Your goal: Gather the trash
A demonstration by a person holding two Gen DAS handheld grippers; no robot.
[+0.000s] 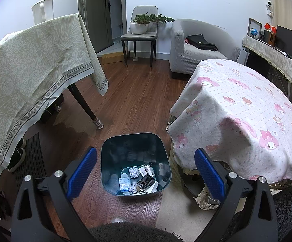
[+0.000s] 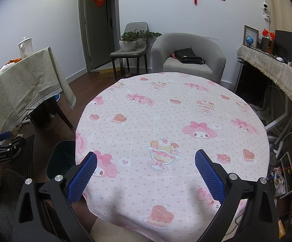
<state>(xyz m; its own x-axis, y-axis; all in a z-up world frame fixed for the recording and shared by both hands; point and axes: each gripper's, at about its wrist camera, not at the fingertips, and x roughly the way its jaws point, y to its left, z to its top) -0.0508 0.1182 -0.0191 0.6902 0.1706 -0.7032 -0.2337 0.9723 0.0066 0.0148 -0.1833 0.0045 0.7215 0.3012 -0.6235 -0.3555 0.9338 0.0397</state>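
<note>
1. While the left claw hangs over the bin, its blue ribbed pads are spread wide with nothing between them.
2. That bin's a dark, glossy, rounded-square tub on the wood floor, just beside the round bench.
3. Trash sits in the bottom: crumpled foil balls, a white card, a dark wrapper, a blister-type pack. All jumbled, so no clear long axis.
4. Right claw is released too, hovering over the bench's pink cartoon cloth, which looks like soft ribbed fabric.
5. Bin rim peeks out left of the bench in the right view.
</note>
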